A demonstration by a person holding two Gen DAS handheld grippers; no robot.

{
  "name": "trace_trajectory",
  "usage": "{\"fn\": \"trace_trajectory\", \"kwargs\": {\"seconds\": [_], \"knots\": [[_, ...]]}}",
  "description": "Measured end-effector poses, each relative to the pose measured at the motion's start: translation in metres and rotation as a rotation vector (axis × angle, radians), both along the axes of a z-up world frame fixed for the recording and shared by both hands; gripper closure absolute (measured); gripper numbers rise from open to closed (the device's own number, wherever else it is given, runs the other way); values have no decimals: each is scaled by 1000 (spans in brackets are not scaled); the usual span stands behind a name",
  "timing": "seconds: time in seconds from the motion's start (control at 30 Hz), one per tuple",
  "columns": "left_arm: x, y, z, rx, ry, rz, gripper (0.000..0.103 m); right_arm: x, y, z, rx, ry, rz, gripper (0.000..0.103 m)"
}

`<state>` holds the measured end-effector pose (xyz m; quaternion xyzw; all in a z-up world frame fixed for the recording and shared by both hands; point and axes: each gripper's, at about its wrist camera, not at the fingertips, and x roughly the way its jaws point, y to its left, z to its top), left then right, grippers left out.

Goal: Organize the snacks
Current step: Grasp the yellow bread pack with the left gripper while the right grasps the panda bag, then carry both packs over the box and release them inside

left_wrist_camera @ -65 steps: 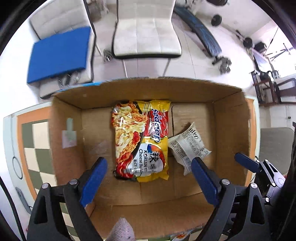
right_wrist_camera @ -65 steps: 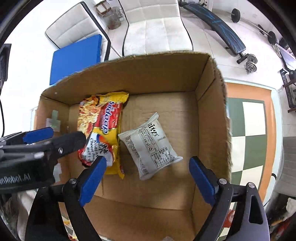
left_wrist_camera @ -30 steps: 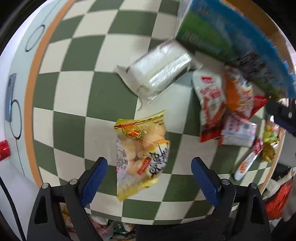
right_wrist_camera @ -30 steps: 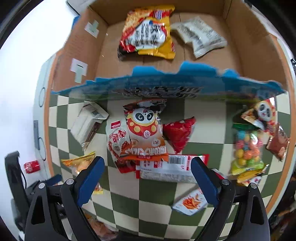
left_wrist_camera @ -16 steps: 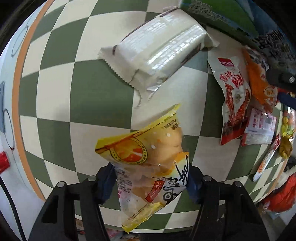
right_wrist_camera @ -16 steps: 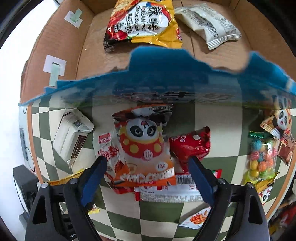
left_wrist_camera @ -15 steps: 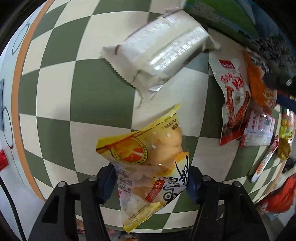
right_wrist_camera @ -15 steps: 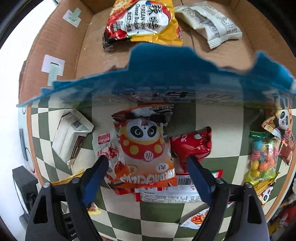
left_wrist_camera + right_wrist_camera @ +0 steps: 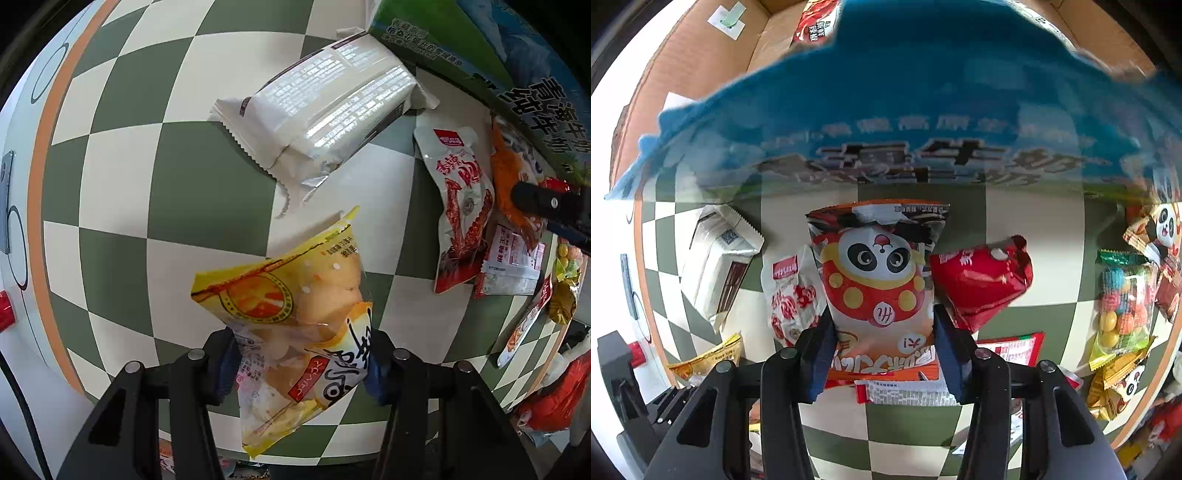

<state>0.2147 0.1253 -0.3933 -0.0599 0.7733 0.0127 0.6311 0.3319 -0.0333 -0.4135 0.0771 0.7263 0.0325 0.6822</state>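
Two packets: we see each between closing tongs, above the checkered bench (image 9: 122, 177).
Yellow packet (image 9: 295, 321): left tongs (image 9: 299, 363) pressing its sides.
Panda packet (image 9: 879, 291): right tongs (image 9: 881, 349) squeezing it, cardboard box (image 9: 683, 66) beyond.

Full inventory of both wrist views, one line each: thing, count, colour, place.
checkered table: 1, green and cream, under everything
cardboard box: 1, brown with blue printed front, far side
noodle packet: 1, red, in the box
white packet: 1, white, by the box front
yellow snack bag: 1, yellow, between the left fingers
panda snack bag: 1, orange, between the right fingers
red pouch: 1, red, right of the panda bag
candy bag: 1, multicolour, right edge
left gripper: 1, black, blue pads, closing
right gripper: 1, black, blue pads, closing
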Motion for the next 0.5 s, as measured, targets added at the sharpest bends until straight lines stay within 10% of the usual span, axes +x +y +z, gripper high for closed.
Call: {"fn": "trace_trajectory", "kwargs": {"seconds": [0.5], "knots": [[-1,-22,8,-32,-3,-52,55,-67,-12,23,34,-1,34,55]]}}
